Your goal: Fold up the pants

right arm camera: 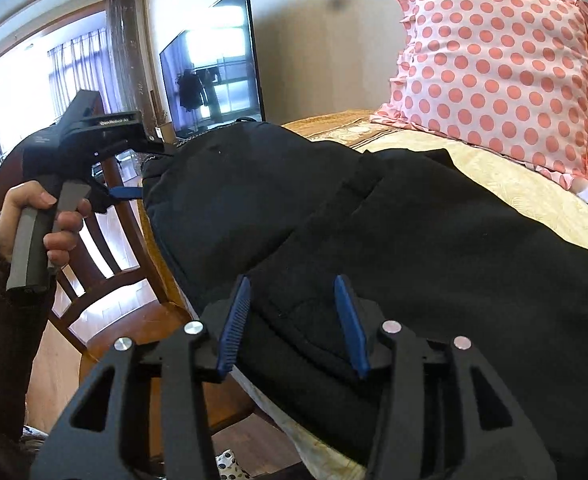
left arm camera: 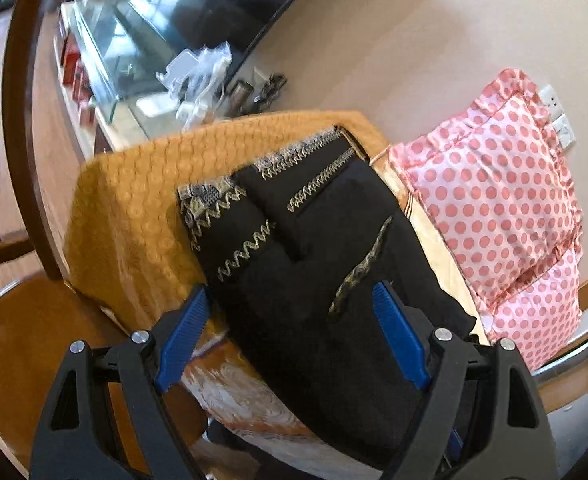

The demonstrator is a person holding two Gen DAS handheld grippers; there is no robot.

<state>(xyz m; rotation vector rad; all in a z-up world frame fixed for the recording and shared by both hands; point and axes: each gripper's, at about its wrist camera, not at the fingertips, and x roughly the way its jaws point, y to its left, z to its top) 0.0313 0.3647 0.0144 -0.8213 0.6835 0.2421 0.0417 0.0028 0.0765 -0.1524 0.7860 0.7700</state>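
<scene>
Black pants (left arm camera: 314,260) with pale zigzag embroidery at the hems lie folded on the yellow bed cover (left arm camera: 134,208). In the right wrist view the pants (right arm camera: 374,208) spread dark across the bed. My left gripper (left arm camera: 290,304) is open, its blue pads on either side of the near edge of the pants, holding nothing. It also shows in the right wrist view (right arm camera: 134,172) at the far end of the pants. My right gripper (right arm camera: 294,292) is open just above the near fold of the pants.
A pink polka-dot pillow (left arm camera: 506,208) leans on the wall at the right of the bed, also in the right wrist view (right arm camera: 502,64). A wooden chair (right arm camera: 106,248) stands left of the bed. A TV (right arm camera: 214,80) and a cluttered glass shelf (left arm camera: 142,64) lie behind.
</scene>
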